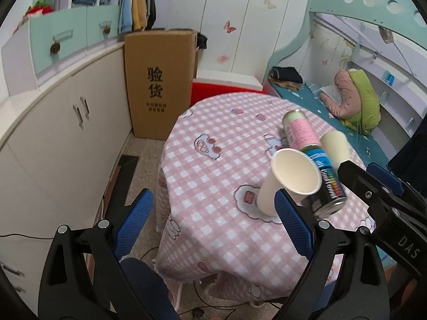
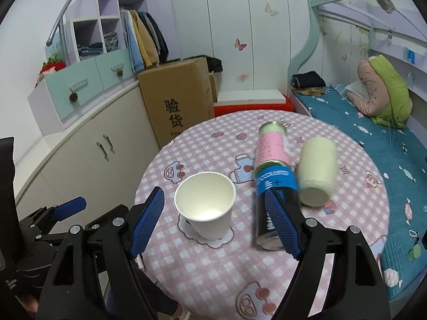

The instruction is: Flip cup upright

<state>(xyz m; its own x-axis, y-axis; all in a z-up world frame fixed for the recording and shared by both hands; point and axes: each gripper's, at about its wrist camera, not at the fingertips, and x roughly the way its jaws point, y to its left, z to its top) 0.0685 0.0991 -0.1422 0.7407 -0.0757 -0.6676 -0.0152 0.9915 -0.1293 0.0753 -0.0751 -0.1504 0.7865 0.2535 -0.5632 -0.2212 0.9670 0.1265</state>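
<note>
Round counter (image 2: pixel 267 274) with pink check cloth carries everything; cloth hangs loose over the near edge, so a claw snagging it could drag the lot. Right claw (image 2: pixel 213 221) is spread wide and holds nothing, one pad each side of the upright cup's position but clear of it; left claw (image 1: pixel 213 229) is also wide open and empty, sitting low at the counter's near edge. Black-and-blue can (image 2: pixel 275 200) lies on its side just beside the right claw's right pad, end to end with the pink can (image 2: pixel 271 145); a nudge from that pad would likely roll both. Upright paper cup (image 2: pixel 205 208) stands mouth up near the counter's front, looks light, easy to tip if a pad clips the rim. Second paper cup (image 2: pixel 317 172) lies on its side just right of the cans, looks blurred so may be rolling; it could run off toward the bed. Counts: two claws, two cans, two cups, one counter.
</note>
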